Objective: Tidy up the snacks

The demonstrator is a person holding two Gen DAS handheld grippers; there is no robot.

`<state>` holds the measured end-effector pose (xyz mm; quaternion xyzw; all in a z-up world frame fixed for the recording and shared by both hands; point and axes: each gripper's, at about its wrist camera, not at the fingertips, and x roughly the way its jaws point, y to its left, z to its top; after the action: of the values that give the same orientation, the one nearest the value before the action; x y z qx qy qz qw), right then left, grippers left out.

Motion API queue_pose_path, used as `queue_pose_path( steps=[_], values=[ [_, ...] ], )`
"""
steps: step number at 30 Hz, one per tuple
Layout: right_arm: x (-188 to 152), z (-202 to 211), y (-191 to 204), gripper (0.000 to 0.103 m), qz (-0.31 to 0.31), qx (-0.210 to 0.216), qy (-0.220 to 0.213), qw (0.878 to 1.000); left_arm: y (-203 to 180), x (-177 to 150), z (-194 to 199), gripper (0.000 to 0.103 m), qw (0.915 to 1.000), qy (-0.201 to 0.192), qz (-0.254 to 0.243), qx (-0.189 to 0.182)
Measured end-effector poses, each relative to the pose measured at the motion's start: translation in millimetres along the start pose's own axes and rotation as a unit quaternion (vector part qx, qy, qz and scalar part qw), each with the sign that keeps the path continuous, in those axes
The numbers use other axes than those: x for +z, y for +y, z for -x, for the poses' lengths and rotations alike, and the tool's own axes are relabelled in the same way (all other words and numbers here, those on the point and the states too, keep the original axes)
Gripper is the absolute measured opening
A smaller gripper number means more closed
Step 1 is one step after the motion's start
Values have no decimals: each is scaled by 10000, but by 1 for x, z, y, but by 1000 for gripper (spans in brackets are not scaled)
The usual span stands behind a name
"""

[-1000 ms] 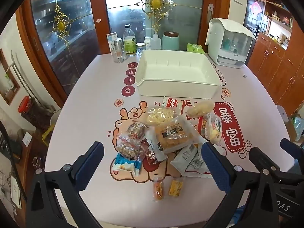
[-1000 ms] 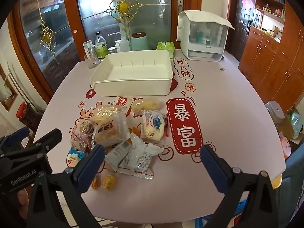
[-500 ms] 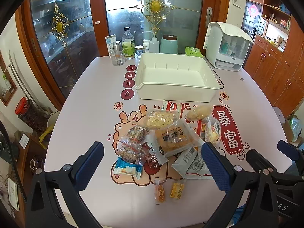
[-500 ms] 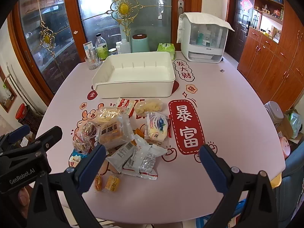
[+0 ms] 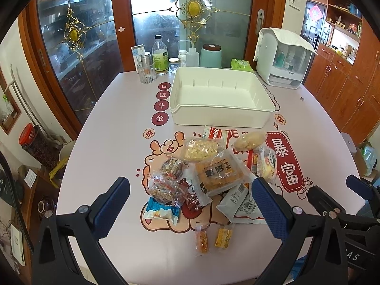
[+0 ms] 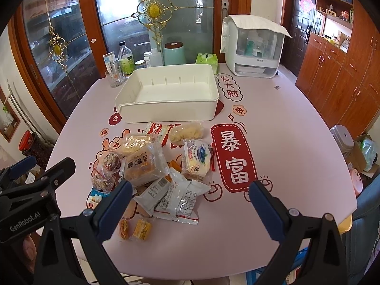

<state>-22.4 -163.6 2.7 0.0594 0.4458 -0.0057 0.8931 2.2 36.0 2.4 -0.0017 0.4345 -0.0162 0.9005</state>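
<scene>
- Reading the visible print: "GenRobot.AI" is seen on the body of the left gripper [image 6: 35,178] in the right wrist view; "ookie" is legible on a red-and-white packet [image 5: 213,133] just in front of the tray; large red Chinese characters are printed on the table [image 5: 106,123] covering.
- The left gripper [image 5: 190,201] is held with jaws spread wide and nothing between them; the snack pile [image 5: 209,173] is framed between and just beyond its blue pads [image 5: 111,204].
- The right gripper [image 6: 190,204] is likewise shown with jaws wide and unloaded; the white printed sachets [image 6: 171,194] lie between its fingertips [image 6: 266,206], nearer the left one.
- Two small orange-yellow sweets [image 5: 213,236] are placed nearest the table's front edge, apart from the heap.
- A blue packet [image 5: 162,211] lies at the pile's left front corner, beside clear-wrapped nut bars [image 5: 166,187].
- A white rectangular tray [image 5: 219,118] stands behind the snacks; nothing is seen inside it.
- Bottles and jars [image 5: 161,57] and a white lidded appliance [image 5: 282,59] are ranged along the far edge.
</scene>
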Motion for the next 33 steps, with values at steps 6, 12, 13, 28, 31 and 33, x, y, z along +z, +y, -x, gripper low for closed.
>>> queue_pose_path(
  steps=[6, 12, 13, 28, 31, 33],
  values=[
    [-1, 0, 0, 99, -37, -14, 18, 10000, -1, -2, 0, 102, 10000, 12, -51, 16],
    [-3, -4, -1, 99, -99, -6, 89, 9999, -2, -2, -3, 102, 9999, 74, -109, 22],
    [-3, -4, -1, 99, -103, -8, 98, 9999, -2, -2, -3, 102, 9999, 87, -110, 12],
    [-6, -17, 3, 99, -159, 3, 240, 9996, 1, -4, -19, 102, 9993, 297, -235, 29],
    [-6, -20, 5, 98, -145, 17, 261, 9996, 2, -3, -22, 102, 9992, 320, -242, -19],
    [-5, -22, 6, 98, -129, 27, 262, 9996, 5, -1, -23, 102, 9991, 329, -237, -93]
  ],
)
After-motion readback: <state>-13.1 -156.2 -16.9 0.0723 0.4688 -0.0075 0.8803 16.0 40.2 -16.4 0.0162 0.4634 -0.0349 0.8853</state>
